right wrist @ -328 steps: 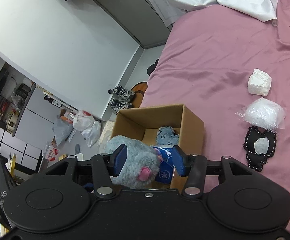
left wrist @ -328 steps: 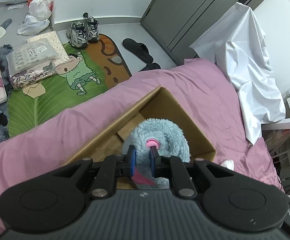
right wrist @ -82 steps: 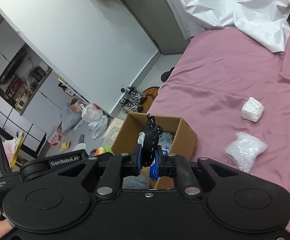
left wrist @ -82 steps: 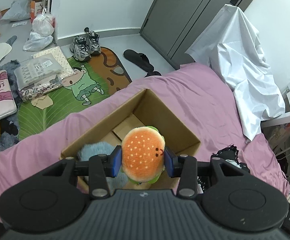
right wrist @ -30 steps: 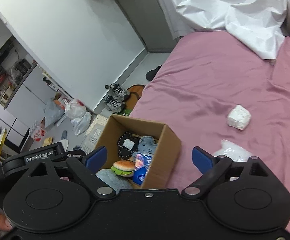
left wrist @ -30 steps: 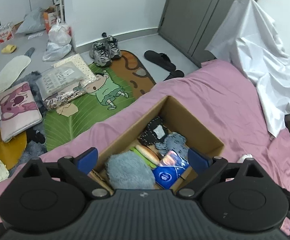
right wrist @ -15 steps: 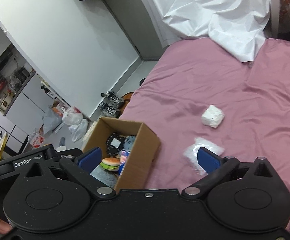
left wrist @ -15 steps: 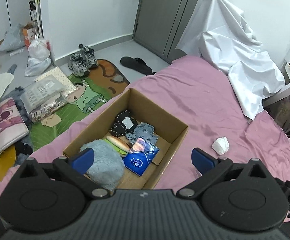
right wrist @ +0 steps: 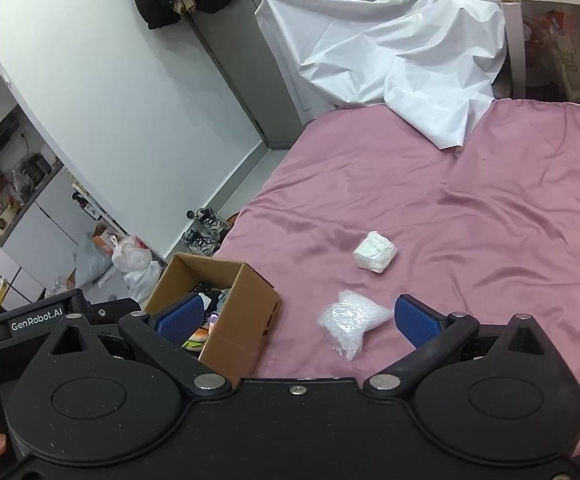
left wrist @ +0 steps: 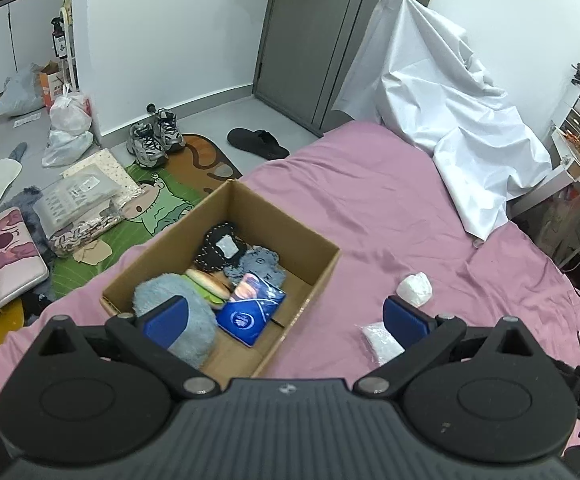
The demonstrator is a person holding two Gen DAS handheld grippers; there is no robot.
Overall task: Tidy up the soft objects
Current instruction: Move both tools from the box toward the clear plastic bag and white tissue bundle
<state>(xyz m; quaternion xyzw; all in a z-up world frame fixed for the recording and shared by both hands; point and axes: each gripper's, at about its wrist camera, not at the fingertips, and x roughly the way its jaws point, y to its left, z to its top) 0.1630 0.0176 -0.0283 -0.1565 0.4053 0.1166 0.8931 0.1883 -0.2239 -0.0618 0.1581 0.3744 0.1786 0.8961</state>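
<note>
Crinkly plastic bag (right wrist: 347, 319) sits just ahead of the wide-open, empty right claw (right wrist: 295, 318), so I'd pinch its bunched middle, not the loose edge.

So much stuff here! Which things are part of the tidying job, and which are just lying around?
Part of the job:
- cardboard box
- blue plush
- burger toy
- white bundle
- clear bag

Just lying about:
- sneakers
- slipper
- white sheet
- cartoon rug
</note>
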